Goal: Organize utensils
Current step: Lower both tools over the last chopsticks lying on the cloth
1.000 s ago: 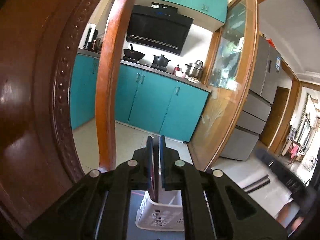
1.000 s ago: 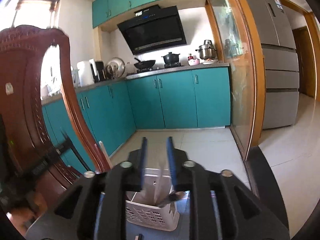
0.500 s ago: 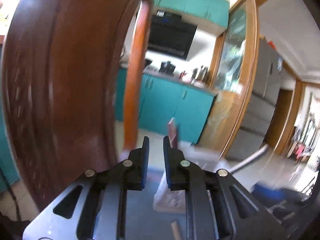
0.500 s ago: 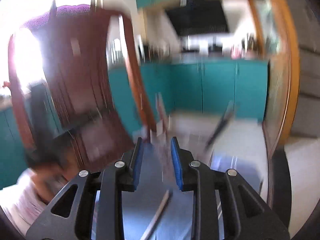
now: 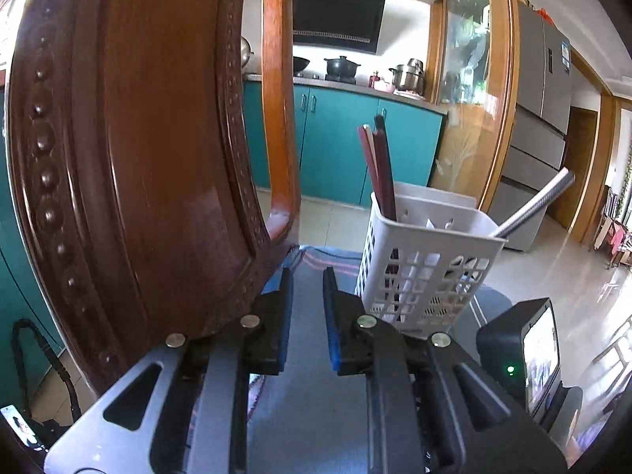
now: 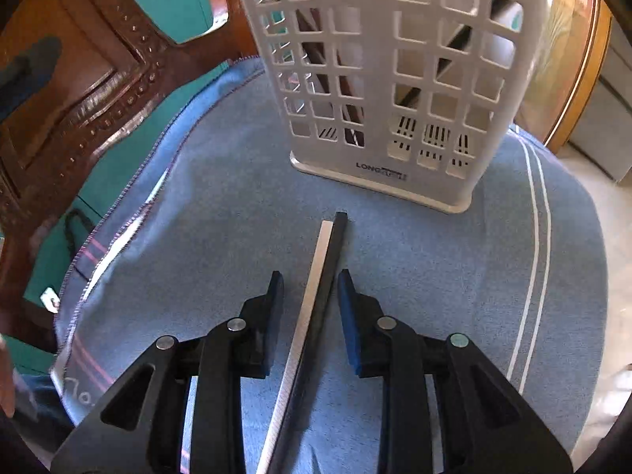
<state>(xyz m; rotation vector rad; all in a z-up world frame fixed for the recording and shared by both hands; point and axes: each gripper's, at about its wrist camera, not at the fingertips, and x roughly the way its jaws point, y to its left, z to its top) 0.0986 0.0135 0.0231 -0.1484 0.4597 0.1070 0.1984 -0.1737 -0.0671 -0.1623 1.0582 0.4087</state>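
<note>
Right claw (image 6: 310,288) has dropped over the white-and-black chopstick pair (image 6: 316,296) on the blue cloth-covered tabletop (image 6: 434,256), jaws closing, not yet pinching; left claw (image 5: 307,288) hovers slightly parted, empty.

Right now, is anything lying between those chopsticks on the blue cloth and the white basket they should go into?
Nothing visible. The chopsticks lie between the right gripper's closing jaws, not yet pinched, tips toward the basket. Only bare blue cloth separates them.
</note>
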